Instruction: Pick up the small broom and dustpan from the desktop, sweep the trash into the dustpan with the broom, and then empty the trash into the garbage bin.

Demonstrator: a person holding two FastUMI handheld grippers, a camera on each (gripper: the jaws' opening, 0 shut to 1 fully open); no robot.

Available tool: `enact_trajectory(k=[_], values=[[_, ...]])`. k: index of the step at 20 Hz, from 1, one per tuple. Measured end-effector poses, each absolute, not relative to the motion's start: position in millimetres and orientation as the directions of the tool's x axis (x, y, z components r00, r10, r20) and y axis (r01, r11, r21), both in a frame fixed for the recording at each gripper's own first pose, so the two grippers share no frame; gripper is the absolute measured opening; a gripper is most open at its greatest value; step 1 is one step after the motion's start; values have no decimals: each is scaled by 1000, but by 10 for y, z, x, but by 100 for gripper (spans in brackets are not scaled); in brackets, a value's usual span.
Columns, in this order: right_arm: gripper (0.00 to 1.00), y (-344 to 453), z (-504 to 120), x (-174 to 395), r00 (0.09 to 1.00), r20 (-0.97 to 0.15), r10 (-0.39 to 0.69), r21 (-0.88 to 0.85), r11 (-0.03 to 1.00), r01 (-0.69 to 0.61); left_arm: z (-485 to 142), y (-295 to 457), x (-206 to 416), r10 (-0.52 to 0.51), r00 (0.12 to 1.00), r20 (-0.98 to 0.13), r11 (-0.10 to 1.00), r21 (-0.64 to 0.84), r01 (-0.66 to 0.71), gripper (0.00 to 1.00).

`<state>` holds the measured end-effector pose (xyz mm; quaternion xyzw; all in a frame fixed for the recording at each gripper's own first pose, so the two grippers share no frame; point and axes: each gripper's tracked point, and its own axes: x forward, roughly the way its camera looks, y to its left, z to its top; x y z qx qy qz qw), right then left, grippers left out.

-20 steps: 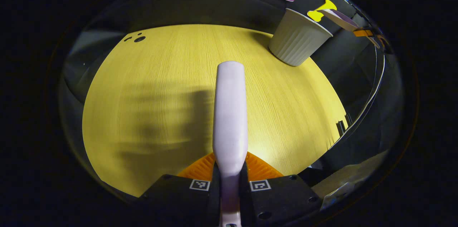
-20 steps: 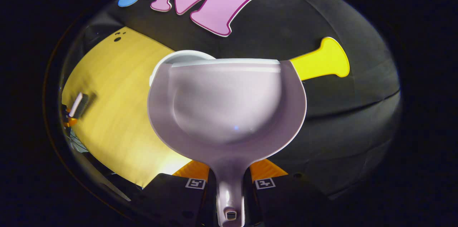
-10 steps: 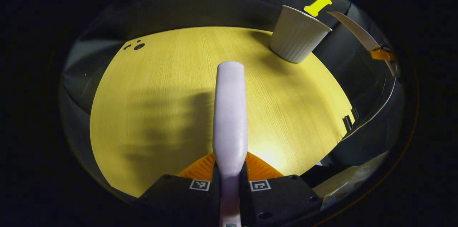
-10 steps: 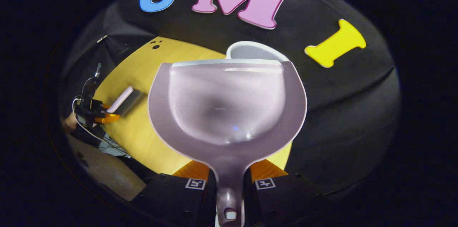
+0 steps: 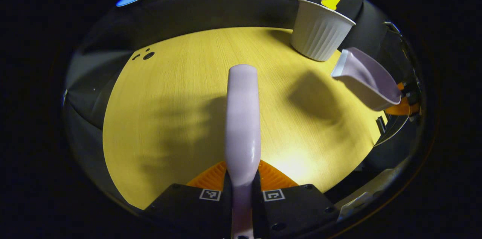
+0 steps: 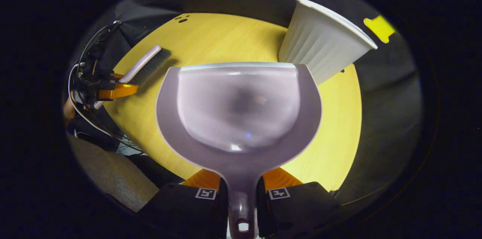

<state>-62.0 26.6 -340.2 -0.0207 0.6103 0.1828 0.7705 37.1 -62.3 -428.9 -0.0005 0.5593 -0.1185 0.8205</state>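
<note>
2 fingers [image 5: 211,182] tight on broom [image 5: 243,114], 2 fingers [image 6: 205,180] on dustpan [image 6: 239,118].

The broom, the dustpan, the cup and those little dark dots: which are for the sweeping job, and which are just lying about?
For the job:
- broom, clamped in the left claw
- dustpan, clamped in the right claw
- white ribbed bin, standing on the table

Just there:
- yellow table
- dark dots at its far edge; too small to identify

The dustpan [image 6: 239,118] now hangs over the worktop [image 6: 335,133] just in front of the garbage bin [image 6: 324,49], no longer raised against the booth wall. In the left gripper view it [image 5: 367,81] comes into sight beside the bin [image 5: 320,32], casting a shadow on the wood.
</note>
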Motion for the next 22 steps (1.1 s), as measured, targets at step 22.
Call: enact_trajectory(k=[22], values=[[41,413,-3684,-844,205,-930,306,266,943,-200,-4274,-414,485,-44,420,-906,956,84,281,33]])
